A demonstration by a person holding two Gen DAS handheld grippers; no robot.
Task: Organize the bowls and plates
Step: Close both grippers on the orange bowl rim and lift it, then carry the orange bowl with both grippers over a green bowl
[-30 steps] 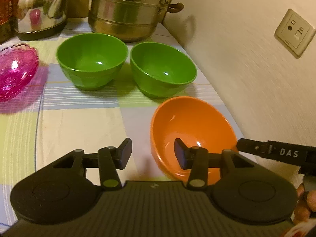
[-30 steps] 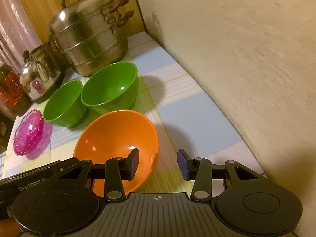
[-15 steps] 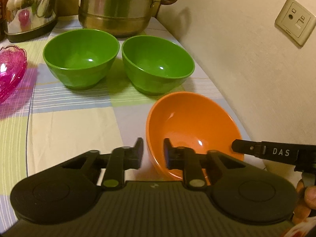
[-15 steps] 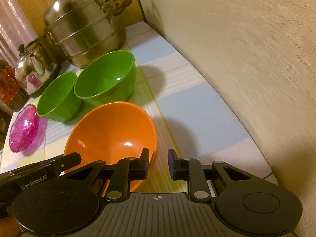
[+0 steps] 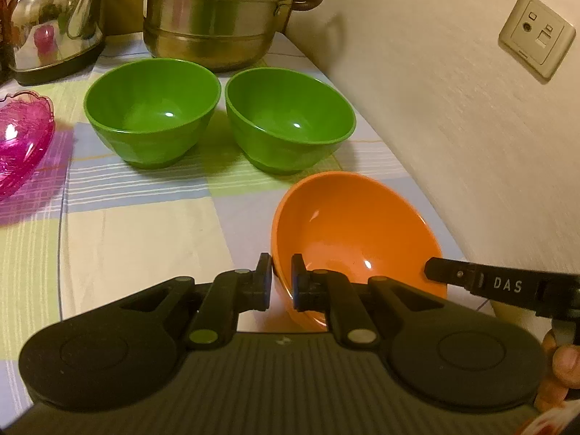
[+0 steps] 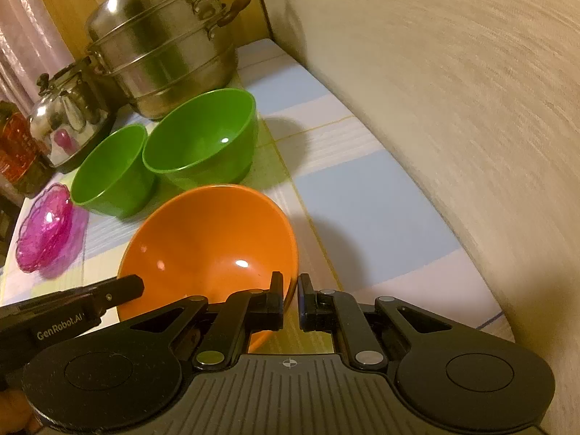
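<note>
Both grippers grasp the orange bowl (image 5: 355, 228) near the counter's wall edge: left gripper (image 5: 281, 282) on its near-left rim, right gripper (image 6: 290, 299) opposite. The fingers straddle the rim, pinching it, and the green bowls (image 5: 290, 123) lie just beyond.

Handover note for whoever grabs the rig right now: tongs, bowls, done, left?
Left tongs: shut on the orange bowl, pinching its near-left rim.
Right tongs: shut on the same bowl's near-right rim.
Two green bowls stand side by side behind it, apart from it, in front of the steel steamer pot. Pink glass dish sits at far left.
Done: both grips set on the orange bowl. Nothing stacked yet.
Left: probably lift the orange bowl and group or nest it with the others.
</note>
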